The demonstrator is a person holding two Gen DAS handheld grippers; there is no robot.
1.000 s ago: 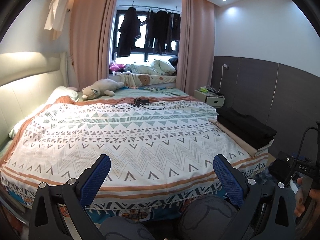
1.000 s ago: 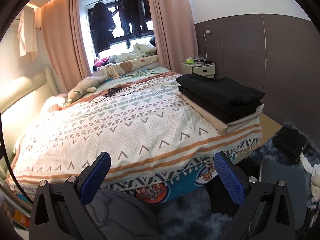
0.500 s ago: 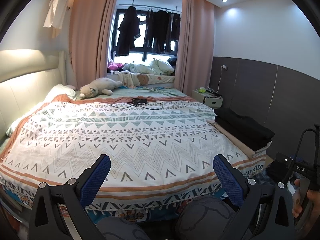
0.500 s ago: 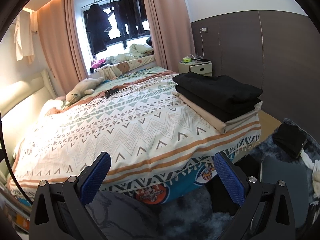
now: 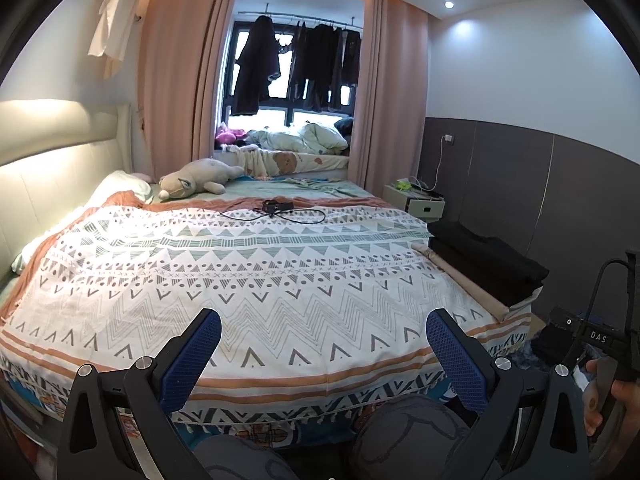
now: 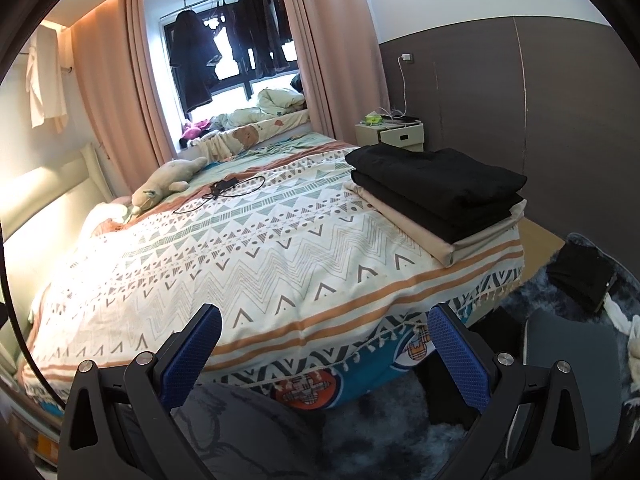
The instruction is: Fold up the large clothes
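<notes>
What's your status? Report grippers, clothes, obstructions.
Left gripper open, empty. Right gripper open, empty. Folded black and beige clothes stack on bed corner. Black cable lies mid-bed.

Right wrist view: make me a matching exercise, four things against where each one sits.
Things:
1. folded black clothes
2. grey plush animal toy
3. black cable and charger
4. small white bedside cabinet

Places:
A. by the grey wall panel, beyond the bed
B. on a folded beige cloth at the bed's right edge
C. loose on the patterned bedspread, mid-bed, far end
D. near the pillow end, below the pink curtain

Pairs: 1-B, 2-D, 3-C, 4-A
</notes>
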